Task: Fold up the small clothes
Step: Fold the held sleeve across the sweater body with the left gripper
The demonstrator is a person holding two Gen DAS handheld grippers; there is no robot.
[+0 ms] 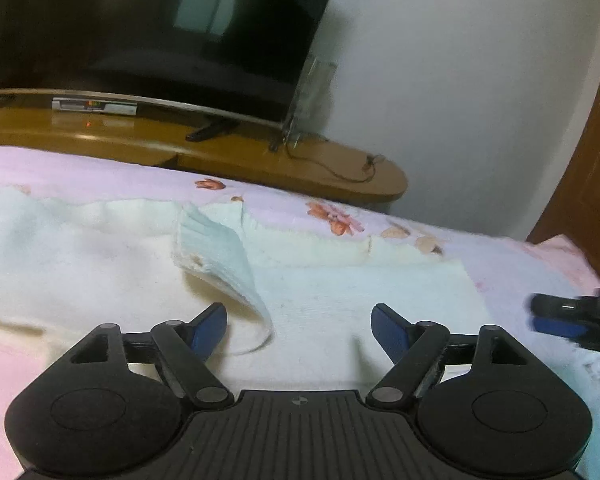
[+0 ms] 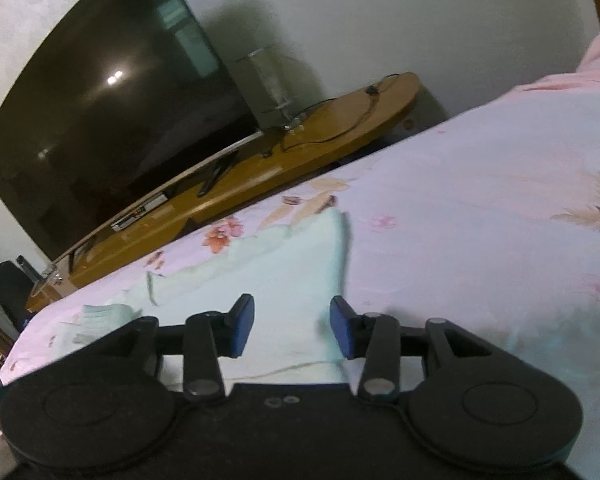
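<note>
Both grippers, left gripper [image 1: 299, 326] and right gripper [image 2: 292, 328], gape empty over pale garment [image 1: 320, 292], seemingly untouched.

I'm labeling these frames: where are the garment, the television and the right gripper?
garment [image 1: 324, 300], left wrist view, flat middle.
television [image 2: 112, 120], right wrist view, screen centre.
right gripper [image 2: 292, 328], right wrist view, between its open fingertips.

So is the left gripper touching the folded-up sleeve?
Cannot tell. In the left wrist view the left gripper is open and its left finger overlaps the sleeve; no clear contact or gap.
</note>
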